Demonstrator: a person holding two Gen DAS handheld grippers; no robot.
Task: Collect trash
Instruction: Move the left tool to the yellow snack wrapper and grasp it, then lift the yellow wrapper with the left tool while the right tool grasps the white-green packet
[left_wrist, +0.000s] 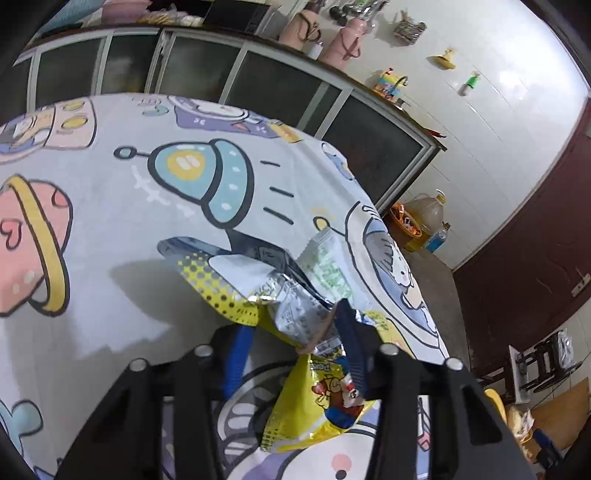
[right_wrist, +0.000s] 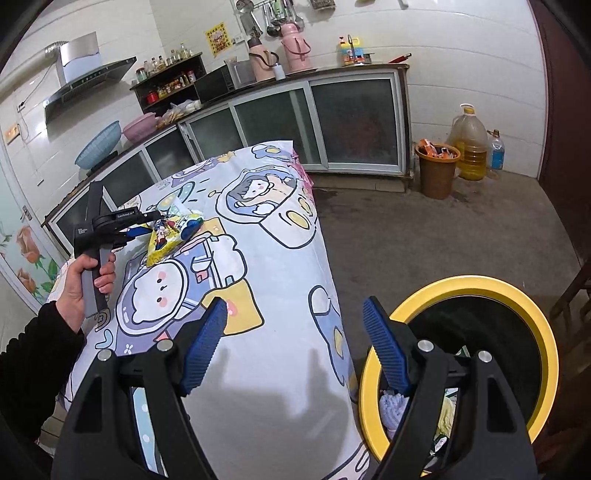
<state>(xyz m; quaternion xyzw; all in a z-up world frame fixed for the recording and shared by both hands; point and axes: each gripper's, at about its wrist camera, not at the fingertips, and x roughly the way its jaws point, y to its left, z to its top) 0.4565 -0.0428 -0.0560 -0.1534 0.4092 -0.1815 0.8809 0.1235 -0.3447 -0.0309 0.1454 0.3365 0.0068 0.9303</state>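
White tiled walls (right_wrist: 461, 55) and a grey concrete floor (right_wrist: 443, 229) are seen. A long counter (right_wrist: 332, 70) with sliding frosted-glass doors (right_wrist: 354, 122) is set along the wall, and a range hood (right_wrist: 88, 74) is mounted at the left. A dark red door (left_wrist: 535, 258) is seen in the corner.

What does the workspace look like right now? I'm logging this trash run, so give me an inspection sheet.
Surface: table under a cartoon-print cloth, mostly bare.
Job's things: yellow snack wrapper between the left fingers; white-green packet lying just beyond it; yellow-rimmed bin beside the table, some trash inside.
Clutter: nothing else seen on the cloth.
Grippers: left gripper closed on the yellow wrapper; right gripper open and empty, one finger over the table edge, the other over the bin.
Cables: nothing seen.
Surroundings: kitchen counter with sliding-door cabinets, brown floor bin, oil jug.
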